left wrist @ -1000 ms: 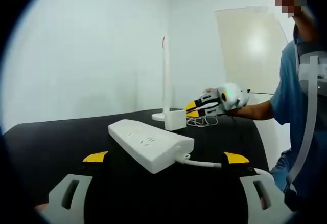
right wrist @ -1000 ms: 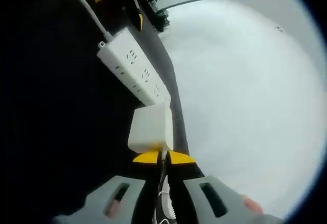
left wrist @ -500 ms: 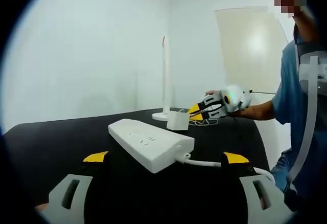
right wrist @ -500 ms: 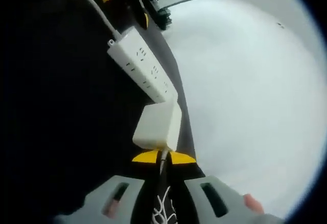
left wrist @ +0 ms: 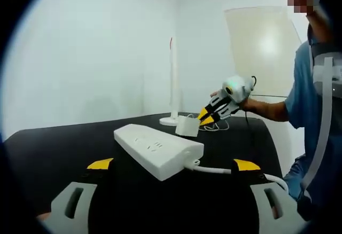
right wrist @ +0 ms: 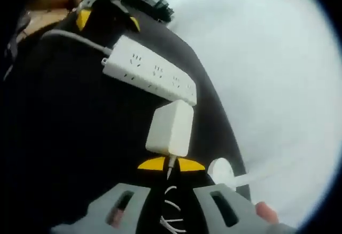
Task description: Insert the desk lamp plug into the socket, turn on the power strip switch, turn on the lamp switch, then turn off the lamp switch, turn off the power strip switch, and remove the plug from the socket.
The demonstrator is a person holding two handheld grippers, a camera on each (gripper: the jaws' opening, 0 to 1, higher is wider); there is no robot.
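A white power strip lies on the black table, its cable trailing off to the right. My left gripper stands open just short of the strip, touching nothing. Beyond it my right gripper is shut on the cord end of the white lamp plug, holding it above the table. In the right gripper view the plug hangs off my right gripper, close to the strip's near end. The slim white lamp stands upright behind.
A person in a blue shirt stands at the table's right side. The lamp's round base and its coiled cord lie near the table edge under my right gripper. White walls surround the table.
My right gripper has tilted, its rear rising, and swung the plug toward the strip's end. The left gripper and the power strip have stayed put.
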